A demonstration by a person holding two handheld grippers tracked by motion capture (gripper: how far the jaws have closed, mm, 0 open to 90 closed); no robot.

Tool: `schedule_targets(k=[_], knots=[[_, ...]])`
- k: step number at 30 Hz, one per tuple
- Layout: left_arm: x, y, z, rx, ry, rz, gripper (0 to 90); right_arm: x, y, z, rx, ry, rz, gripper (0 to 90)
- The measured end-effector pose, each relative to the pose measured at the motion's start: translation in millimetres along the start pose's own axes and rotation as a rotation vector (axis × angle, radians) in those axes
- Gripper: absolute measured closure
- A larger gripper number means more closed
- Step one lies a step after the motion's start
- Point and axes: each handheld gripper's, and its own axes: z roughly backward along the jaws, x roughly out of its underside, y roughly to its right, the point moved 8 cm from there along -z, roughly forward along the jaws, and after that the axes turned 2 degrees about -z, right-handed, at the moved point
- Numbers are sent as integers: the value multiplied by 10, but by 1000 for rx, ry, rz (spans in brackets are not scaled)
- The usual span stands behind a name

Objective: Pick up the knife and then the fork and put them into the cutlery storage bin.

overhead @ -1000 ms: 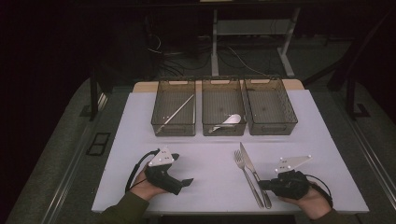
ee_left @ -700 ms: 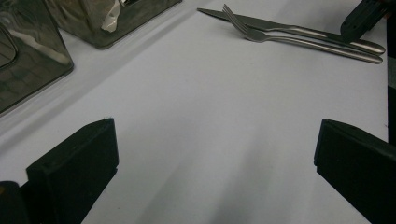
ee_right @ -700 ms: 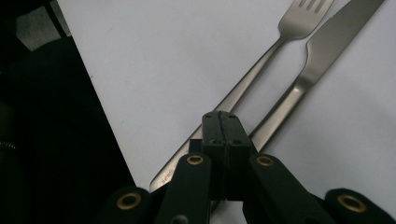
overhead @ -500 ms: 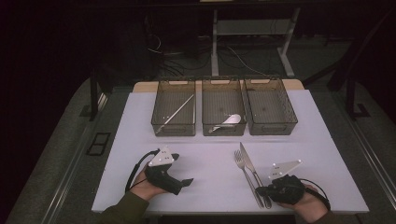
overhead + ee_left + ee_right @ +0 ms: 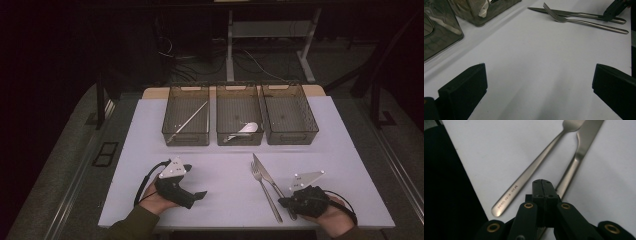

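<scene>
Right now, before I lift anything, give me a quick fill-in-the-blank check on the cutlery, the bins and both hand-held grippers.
1. The right hand-held gripper has its jaws ____ over the knife handle.
2. The fork lies to the ____ of the knife in the high view.
3. The spoon lies in the ____ bin of the three.
4. The left hand-held gripper has its jaws ____.

Missing words: shut; left; middle; open

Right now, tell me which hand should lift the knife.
Right. The right gripper sits shut over the knife handle beside the fork. The left gripper rests open on bare table, well away.
</scene>
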Motion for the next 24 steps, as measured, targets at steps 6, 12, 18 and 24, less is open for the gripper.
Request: schedule_targets(k=[6, 12, 18, 24], knots=[[0, 1, -1, 0, -1, -1, 0, 18, 78, 23, 30, -5, -5, 900], [0, 1, -2, 1, -1, -1, 0, 44, 215, 59, 83, -16, -13, 900], [2, 4, -6, 1, -3, 0, 0, 42, 278, 83, 72, -15, -44, 899], [4, 3, -9, 2, -5, 2, 0, -60, 281, 163, 50, -7, -55, 781]])
